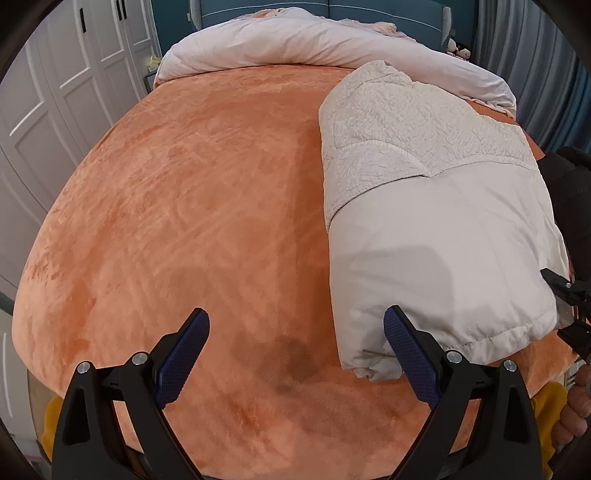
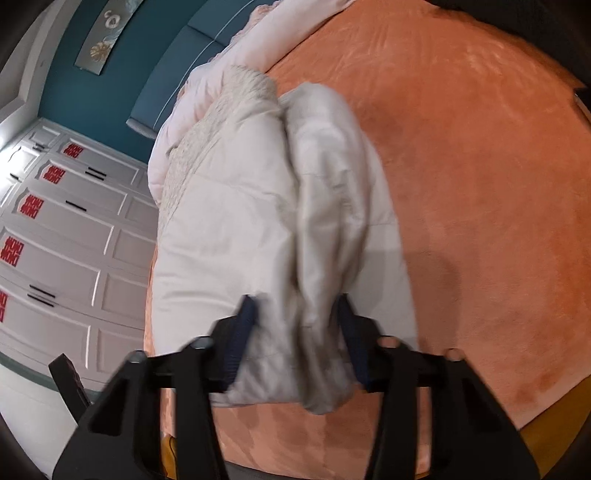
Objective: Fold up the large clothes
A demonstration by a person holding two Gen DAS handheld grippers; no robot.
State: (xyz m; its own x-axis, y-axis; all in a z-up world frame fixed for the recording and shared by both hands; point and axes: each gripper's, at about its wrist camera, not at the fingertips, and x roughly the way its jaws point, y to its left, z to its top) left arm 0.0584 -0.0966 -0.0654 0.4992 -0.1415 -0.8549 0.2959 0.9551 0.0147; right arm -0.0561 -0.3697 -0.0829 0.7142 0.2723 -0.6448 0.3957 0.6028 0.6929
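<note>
**Right gripper at the folded coat's near end, left gripper spread over the bed**

Closest in the right wrist view, the right gripper [image 2: 295, 339] has a thick fold of the pale coat [image 2: 258, 229] between its blue pads [image 2: 242, 332]. That view is blurred, so whether the pads press on the cloth or merely flank it cannot be told. In the left wrist view, only a black tip of this gripper shows, at the coat's right edge.

Nearest in the left wrist view, the left gripper [image 1: 295, 347] stands spread wide with nothing between its fingers. Its right pad [image 1: 410, 354] sits in front of the near corner of the coat [image 1: 439, 240]; whether it touches is unclear. A hand [image 1: 576, 410] shows at the right edge of this view.

The coat lies folded into a long bundle on the right side of the orange bed cover [image 1: 203, 206], its smooth shell nearer and a crinkled textured part farther away.

Beyond it, a pink duvet [image 1: 295, 40] is rolled across the head of the bed. White wardrobe doors [image 1: 62, 92] stand to the left, and a teal headboard [image 1: 388, 11] lies at the far end.
</note>
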